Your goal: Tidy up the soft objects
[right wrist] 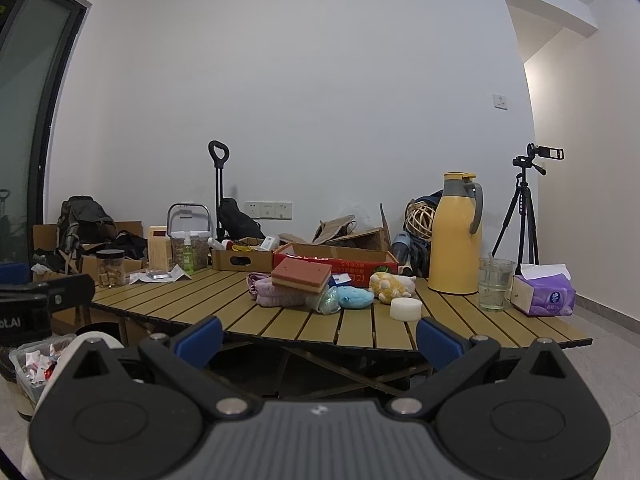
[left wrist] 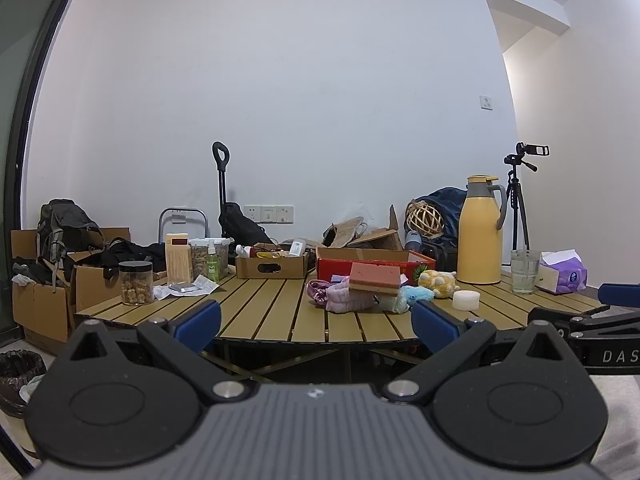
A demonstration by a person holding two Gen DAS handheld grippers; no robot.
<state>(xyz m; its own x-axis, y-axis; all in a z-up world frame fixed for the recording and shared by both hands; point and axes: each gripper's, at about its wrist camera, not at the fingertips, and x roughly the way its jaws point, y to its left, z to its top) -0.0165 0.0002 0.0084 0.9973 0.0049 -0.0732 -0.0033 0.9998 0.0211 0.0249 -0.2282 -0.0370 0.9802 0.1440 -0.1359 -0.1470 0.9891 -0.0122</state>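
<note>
Hovering off the table (right wrist: 224,312) edge, left gripper (left wrist: 316,322) and right gripper (right wrist: 318,336) gape wide, empty; mid-table sponge (right wrist: 302,275) atop socks (right wrist: 276,294) looks light, squashy, best pinched across its long sides.

You face tan slatted table (right wrist: 248,308). On it, around yellow flask (right wrist: 454,248) with grey lid and handle: left, red box (right wrist: 340,266) with green print; pink-over-tan sponge (right wrist: 302,276) on lilac cloth (right wrist: 276,294); blue plush (right wrist: 354,297); yellow plush (right wrist: 390,286), white-spotted; white puck (right wrist: 406,309). Right, purple tissue pack (right wrist: 546,294). Your gripper pads (right wrist: 200,338) blue, frames black.
</note>
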